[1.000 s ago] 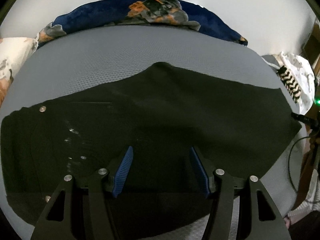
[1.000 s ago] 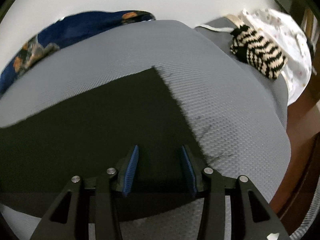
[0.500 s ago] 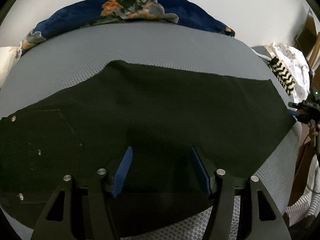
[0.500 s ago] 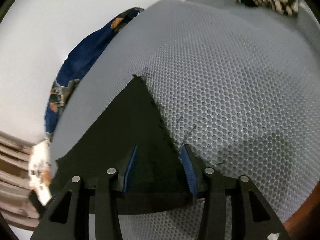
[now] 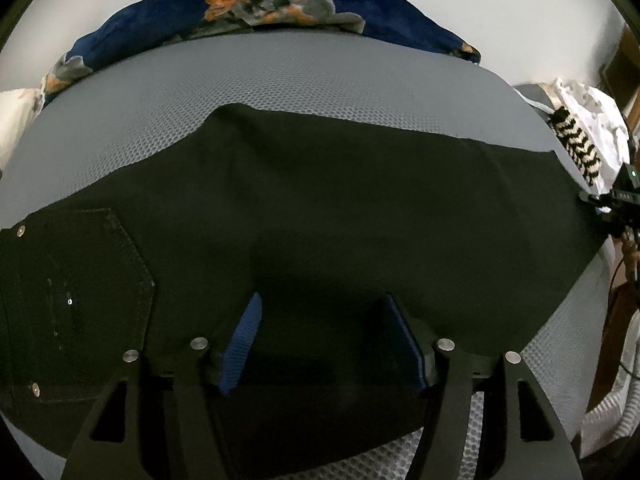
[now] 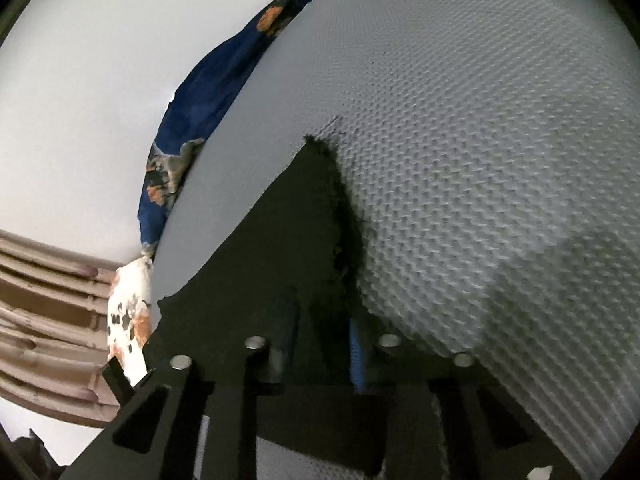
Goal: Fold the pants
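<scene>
Pants [image 5: 320, 208] lie flat across the bed [image 5: 280, 80], folding barely begun; right gripper [image 6: 320, 336] jaws have just been closing on the hem corner, left gripper [image 5: 324, 340] jaws apart above the cloth.

Two fisheye wrist views. The left camera looks steeply down, close over the black pants [image 5: 320, 208] spread across a grey mattress [image 5: 280, 76], a white wall beyond. The right camera, rolled sideways and nearer still, faces the pants' frayed hem corner [image 6: 320, 148]. Both share pants, mattress and blue patterned pillow [image 5: 280, 0].
</scene>
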Demonstrator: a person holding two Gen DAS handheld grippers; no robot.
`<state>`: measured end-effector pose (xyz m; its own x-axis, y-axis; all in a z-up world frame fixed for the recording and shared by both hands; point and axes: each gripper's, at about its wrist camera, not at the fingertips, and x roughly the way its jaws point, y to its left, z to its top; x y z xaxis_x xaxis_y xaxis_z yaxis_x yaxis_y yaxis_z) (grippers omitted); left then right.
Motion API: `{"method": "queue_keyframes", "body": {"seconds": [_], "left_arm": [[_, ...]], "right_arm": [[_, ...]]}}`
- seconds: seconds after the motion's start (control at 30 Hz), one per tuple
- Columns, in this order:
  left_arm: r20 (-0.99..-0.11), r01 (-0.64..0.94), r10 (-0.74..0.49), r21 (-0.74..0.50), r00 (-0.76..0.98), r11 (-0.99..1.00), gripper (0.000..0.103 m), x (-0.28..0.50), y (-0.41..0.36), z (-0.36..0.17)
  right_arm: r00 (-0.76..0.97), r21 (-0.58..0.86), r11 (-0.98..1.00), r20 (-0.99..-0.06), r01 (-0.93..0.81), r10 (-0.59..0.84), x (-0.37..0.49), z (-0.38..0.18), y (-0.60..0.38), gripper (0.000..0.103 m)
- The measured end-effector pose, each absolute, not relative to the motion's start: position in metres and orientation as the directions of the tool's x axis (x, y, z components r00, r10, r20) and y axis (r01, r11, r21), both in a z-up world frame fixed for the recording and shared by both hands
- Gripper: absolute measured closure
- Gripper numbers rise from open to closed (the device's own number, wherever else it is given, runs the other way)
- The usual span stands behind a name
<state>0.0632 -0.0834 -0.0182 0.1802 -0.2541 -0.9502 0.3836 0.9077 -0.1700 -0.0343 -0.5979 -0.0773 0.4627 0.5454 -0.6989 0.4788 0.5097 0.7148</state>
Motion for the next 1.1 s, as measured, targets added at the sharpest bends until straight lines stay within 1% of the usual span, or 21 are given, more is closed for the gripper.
{"method": "queue_keyframes", "body": {"seconds": [0.07, 0.27, 0.53, 0.7, 0.8, 1.1], "left_arm": [[-0.95, 0.39, -0.251, -0.163, 0.186, 0.906, 0.037, 0.062, -0.084, -0.019], [-0.951, 0.407, -0.235, -0.137, 0.203, 0.903, 0.036, 0.059, -0.087, -0.021], [-0.952, 0.41, -0.227, -0.128, 0.203, 0.903, 0.035, 0.057, -0.088, -0.022], [-0.952, 0.413, -0.232, -0.132, 0.202, 0.901, 0.033, 0.057, -0.088, -0.023], [-0.951, 0.416, -0.237, -0.136, 0.2, 0.899, 0.033, 0.057, -0.088, -0.023], [-0.943, 0.403, -0.272, -0.177, 0.19, 0.898, 0.033, 0.061, -0.076, -0.014]], "right_arm": [[0.465, 0.713, 0.518, -0.701, 0.473, 0.54, -0.029, -0.076, -0.593, 0.09], [0.459, 0.65, 0.584, -0.759, 0.487, 0.462, -0.023, -0.062, -0.579, 0.092], [0.485, 0.6, 0.61, -0.793, 0.517, 0.37, -0.018, -0.034, -0.561, 0.093], [0.506, 0.608, 0.623, -0.782, 0.492, 0.363, -0.004, -0.011, -0.542, 0.094], [0.529, 0.636, 0.623, -0.756, 0.455, 0.386, 0.003, 0.002, -0.533, 0.094], [0.536, 0.664, 0.647, -0.725, 0.375, 0.433, 0.035, 0.033, -0.491, 0.094]]}}
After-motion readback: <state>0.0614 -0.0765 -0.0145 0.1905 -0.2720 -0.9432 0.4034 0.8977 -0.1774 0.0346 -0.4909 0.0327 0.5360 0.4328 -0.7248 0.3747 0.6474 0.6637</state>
